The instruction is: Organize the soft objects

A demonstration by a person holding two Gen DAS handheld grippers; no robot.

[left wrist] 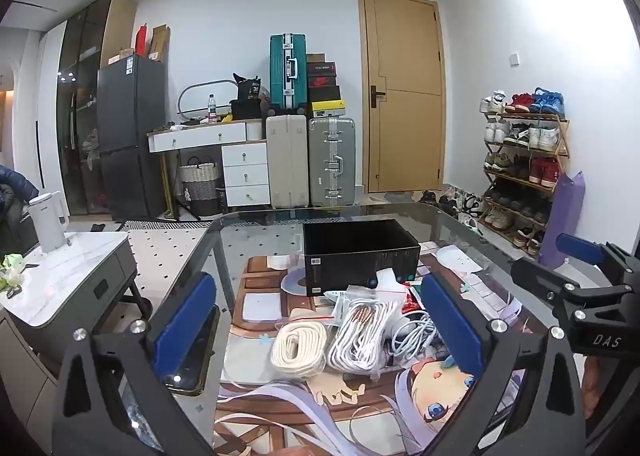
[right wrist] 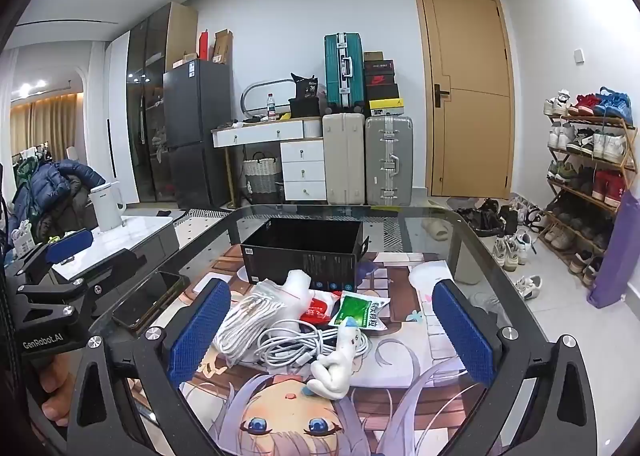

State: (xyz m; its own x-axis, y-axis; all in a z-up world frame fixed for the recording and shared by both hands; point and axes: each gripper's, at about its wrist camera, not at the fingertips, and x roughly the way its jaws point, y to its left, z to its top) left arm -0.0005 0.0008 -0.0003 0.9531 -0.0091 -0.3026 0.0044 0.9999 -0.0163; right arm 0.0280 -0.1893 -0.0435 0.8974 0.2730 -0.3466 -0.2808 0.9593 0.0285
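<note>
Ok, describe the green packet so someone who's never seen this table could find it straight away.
Start at the open black cardboard box on the glass table. In front of it lies a pile of bagged white cables. The flat green foil packet sits at the pile's right edge beside a red-printed bag, the only green item there.

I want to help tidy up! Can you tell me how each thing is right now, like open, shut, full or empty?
Black box: open on top, looks empty.
Cream cable: coiled, on the mat.
Bagged white cable: bundled, on the mat.
Green packet: flat, looks sealed.
Left hand-held gripper: open, holding nothing.
Right hand-held gripper: open, holding nothing.
Door: shut.
</note>
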